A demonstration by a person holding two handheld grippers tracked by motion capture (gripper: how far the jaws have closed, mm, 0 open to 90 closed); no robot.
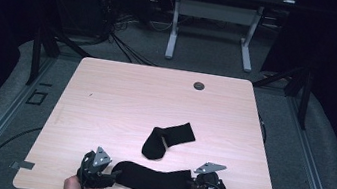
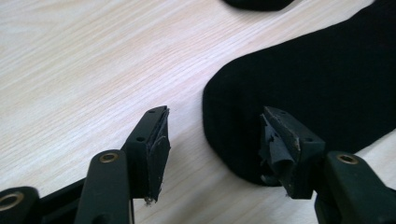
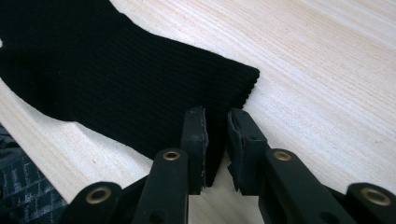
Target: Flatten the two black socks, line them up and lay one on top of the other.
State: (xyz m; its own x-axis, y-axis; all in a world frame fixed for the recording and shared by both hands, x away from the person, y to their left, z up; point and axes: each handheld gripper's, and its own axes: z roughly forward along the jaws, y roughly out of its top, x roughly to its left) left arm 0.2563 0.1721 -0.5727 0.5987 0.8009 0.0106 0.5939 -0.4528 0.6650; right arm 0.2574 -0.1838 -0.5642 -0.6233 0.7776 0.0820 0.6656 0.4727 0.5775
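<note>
While my right gripper (image 3: 215, 140) pinches the near sock's (image 1: 154, 179) cuff, my left gripper's (image 2: 212, 140) fingers, apart, should straddle its toe squarely before closing.

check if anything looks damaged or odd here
The pad on one jaw of the left gripper looks torn: its black lining is ragged and peeling at the tip. The far sock lies folded over on itself, while the near sock is stretched flat.

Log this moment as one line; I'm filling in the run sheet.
left tool: open, straddling near sock toe end | right tool: shut on near sock cuff | far sock: folded, untouched, mid-table
</note>
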